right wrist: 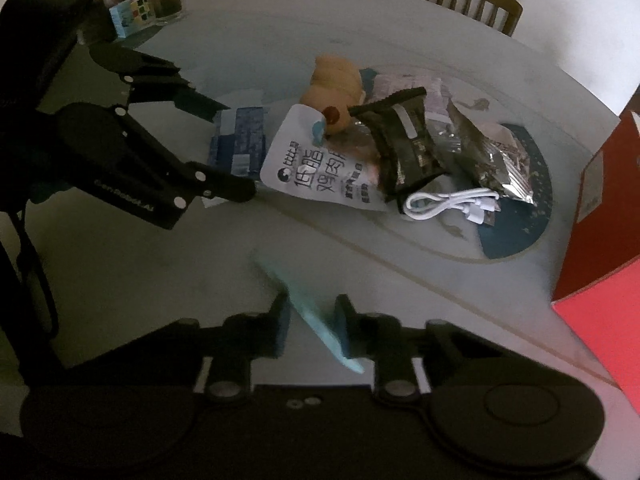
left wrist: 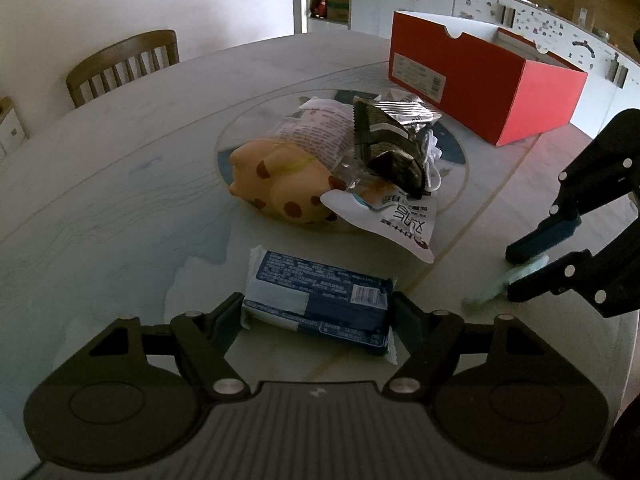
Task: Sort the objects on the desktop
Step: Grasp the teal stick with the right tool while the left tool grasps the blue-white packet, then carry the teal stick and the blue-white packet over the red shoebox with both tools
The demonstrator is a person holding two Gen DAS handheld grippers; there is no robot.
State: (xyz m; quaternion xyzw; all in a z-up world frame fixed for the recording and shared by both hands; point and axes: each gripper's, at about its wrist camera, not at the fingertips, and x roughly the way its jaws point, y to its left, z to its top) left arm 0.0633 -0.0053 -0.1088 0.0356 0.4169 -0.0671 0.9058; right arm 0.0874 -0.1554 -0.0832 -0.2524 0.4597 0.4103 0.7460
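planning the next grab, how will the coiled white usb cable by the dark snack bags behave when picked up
The coiled white usb cable is probably floppy: its thin loops lie loose. It likely weighs little. Its ends may dangle and snag the dark snack bag lying against it.

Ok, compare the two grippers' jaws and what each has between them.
The left gripper has wide jaws straddling a dark blue packet lying flat on the table; the right gripper has narrow jaws pinching a thin, pale teal item that is tilted and blurred. Whether the left pads press the packet is unclear. Both point down at the table.
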